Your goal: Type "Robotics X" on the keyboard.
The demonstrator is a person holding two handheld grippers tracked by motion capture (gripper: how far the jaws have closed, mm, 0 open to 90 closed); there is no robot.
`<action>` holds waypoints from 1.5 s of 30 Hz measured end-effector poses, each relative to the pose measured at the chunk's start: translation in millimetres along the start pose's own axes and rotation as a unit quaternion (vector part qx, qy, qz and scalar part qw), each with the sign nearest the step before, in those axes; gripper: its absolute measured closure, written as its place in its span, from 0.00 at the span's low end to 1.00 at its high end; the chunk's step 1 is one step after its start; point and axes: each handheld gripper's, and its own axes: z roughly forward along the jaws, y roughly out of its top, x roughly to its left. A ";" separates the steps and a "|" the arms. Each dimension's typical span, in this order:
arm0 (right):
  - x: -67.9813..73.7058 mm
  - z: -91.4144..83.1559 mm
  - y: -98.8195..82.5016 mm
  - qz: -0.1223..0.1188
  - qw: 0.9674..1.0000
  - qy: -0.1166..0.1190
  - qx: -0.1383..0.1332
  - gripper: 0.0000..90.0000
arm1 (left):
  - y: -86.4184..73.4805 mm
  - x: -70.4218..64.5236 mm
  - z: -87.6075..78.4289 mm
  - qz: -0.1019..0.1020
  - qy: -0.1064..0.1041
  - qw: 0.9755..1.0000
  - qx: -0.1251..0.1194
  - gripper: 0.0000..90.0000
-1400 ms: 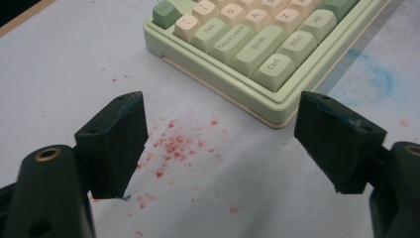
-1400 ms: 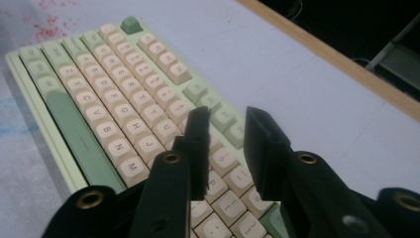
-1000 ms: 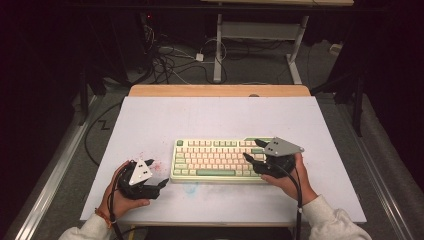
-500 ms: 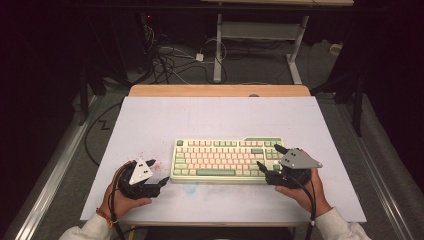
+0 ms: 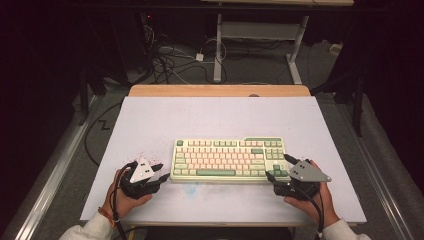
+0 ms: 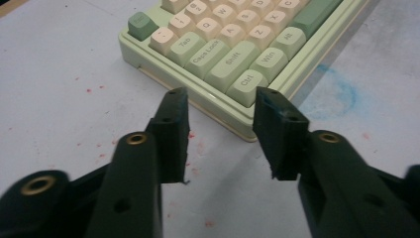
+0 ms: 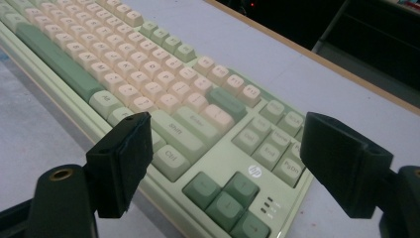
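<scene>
Two hand-held grippers, one at each near corner of the pale green rectangular keyboard [image 5: 229, 160] on the white surface [image 5: 215, 115]. Left hand-held gripper [image 6: 221, 134]: jaws just narrowing, nothing between them. Right hand-held gripper [image 7: 247, 166]: spread wide, empty. Best practice: grip both ends evenly, low on the case, clear of the keys.

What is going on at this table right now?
A person holds a hand-held gripper in each hand, one at each near corner of a green and cream keyboard on the white table. The left hand-held gripper has just been closing, with only tabletop between its jaws. The right hand-held gripper, jaws wide, straddles the corner with the arrow keys without gripping it.
</scene>
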 end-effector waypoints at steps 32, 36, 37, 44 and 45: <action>13.2 5.0 -6.7 -0.030 0.999 0.011 0.019 0.24 | 65.7 -13.9 44.3 0.050 -0.070 0.996 0.029 0.97; 13.6 5.8 -7.0 -0.032 0.999 0.012 0.022 0.24 | 78.7 -19.7 54.9 0.059 -0.079 0.994 0.037 0.97; 13.7 6.0 -7.1 -0.033 0.999 0.012 0.022 0.24 | 81.6 -20.7 57.6 0.063 -0.080 0.994 0.042 0.97; 13.8 6.0 -7.4 -0.037 0.999 0.013 0.024 0.24 | 97.2 -28.5 73.8 0.071 -0.090 0.992 0.044 0.97; 13.8 6.2 -7.5 -0.037 0.999 0.012 0.024 0.24 | 99.2 -30.0 75.6 0.074 -0.092 0.992 0.043 0.97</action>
